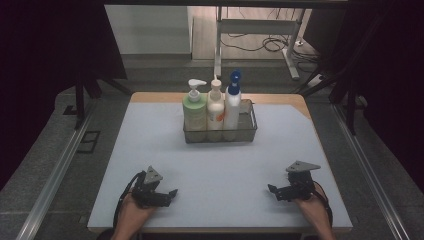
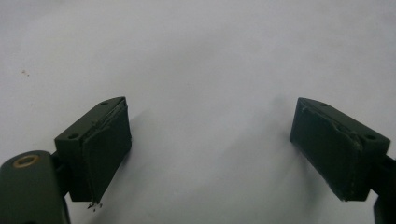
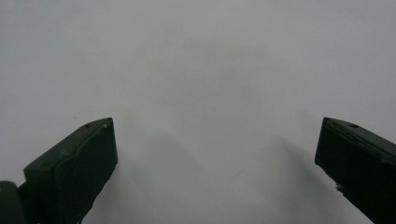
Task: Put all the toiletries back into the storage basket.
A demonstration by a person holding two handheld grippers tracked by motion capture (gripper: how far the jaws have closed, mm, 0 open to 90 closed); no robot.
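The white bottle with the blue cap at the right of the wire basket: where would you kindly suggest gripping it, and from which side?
Probably around the narrow neck under the cap of the white bottle with the blue cap, from above. It stands upright, basket walls and the neighbouring white bottle block its body.

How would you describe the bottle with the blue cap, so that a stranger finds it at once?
Look at the wire basket at the far middle of the white table. Three bottles stand in a row inside it. The bottle with the blue cap is the right one, tallest, white-bodied, beside the cream bottle and the green pump bottle.
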